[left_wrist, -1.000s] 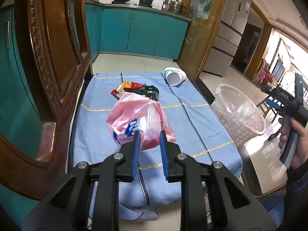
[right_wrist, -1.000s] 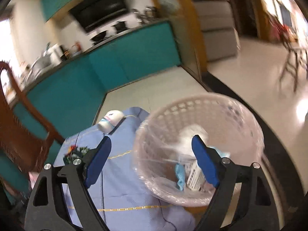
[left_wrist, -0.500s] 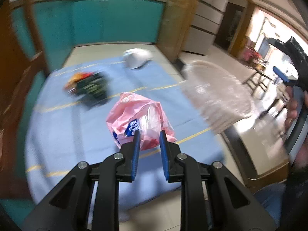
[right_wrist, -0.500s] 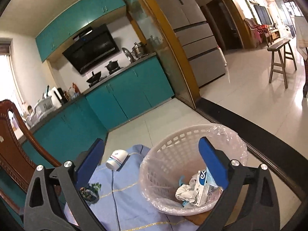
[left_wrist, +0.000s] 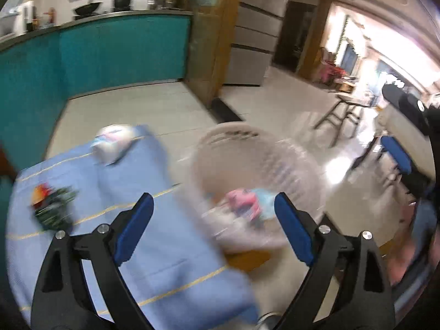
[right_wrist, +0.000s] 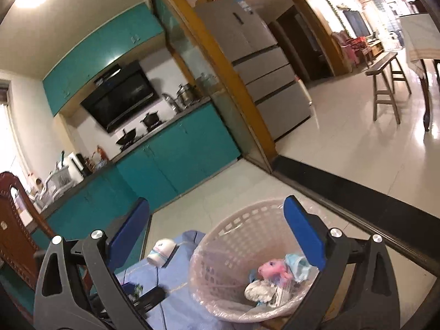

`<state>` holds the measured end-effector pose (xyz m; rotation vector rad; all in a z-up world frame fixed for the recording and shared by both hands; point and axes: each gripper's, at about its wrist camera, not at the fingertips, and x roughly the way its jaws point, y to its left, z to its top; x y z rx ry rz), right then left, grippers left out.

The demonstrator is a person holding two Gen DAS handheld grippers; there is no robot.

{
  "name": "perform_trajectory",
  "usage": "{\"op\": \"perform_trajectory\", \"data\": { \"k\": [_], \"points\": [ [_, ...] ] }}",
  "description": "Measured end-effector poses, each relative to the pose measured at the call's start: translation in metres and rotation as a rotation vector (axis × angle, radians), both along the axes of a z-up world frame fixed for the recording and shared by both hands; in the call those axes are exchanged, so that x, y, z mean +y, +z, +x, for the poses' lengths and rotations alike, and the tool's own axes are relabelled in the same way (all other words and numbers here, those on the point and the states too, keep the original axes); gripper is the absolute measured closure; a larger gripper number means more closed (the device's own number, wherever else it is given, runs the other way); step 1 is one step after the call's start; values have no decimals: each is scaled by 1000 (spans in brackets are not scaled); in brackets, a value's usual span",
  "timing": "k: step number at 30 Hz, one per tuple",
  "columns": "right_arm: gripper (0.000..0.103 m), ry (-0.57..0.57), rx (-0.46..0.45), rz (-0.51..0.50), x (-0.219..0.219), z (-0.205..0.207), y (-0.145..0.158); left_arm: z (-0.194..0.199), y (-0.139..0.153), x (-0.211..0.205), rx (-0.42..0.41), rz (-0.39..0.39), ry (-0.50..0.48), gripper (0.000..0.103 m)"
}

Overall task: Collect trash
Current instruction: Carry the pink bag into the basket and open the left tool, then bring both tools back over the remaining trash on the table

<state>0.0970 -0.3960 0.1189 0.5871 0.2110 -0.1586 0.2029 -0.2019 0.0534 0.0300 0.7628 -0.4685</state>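
Observation:
A white lattice basket lined with clear plastic stands at the right end of the blue tablecloth. A pink plastic bag lies inside it on other trash; it also shows in the right wrist view in the basket. My left gripper is open and empty, just above the basket. My right gripper is open and empty, above the basket's near side. A dark and red wrapper pile and a white cup on its side lie on the cloth.
Teal kitchen cabinets run behind the table. A carved wooden chair stands at the left. A wooden stool stands far right on the tiled floor. The left wrist view is motion-blurred.
My left gripper swung right over the basket and opened. The pink bag left its fingers and now lies in the basket. My right gripper tilted upward a little.

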Motion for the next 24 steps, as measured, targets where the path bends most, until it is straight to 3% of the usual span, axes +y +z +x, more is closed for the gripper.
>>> {"op": "perform_trajectory", "data": {
  "k": [5, 11, 17, 21, 24],
  "points": [
    [7, 166, 57, -78, 49, 15, 0, -32, -10, 93, -19, 49, 151, 10],
    [7, 435, 177, -243, 140, 32, -14, -60, -27, 191, -18, 31, 342, 9],
    [7, 593, 285, -399, 206, 30, -40, -66, -32, 211, -33, 53, 342, 9],
    [7, 613, 283, -418, 218, 27, -42, -66, -30, 222, -7, -3, 360, 9],
    [7, 610, 282, -419, 219, 28, -42, -68, -27, 218, -24, -2, 345, 9]
  ]
}}
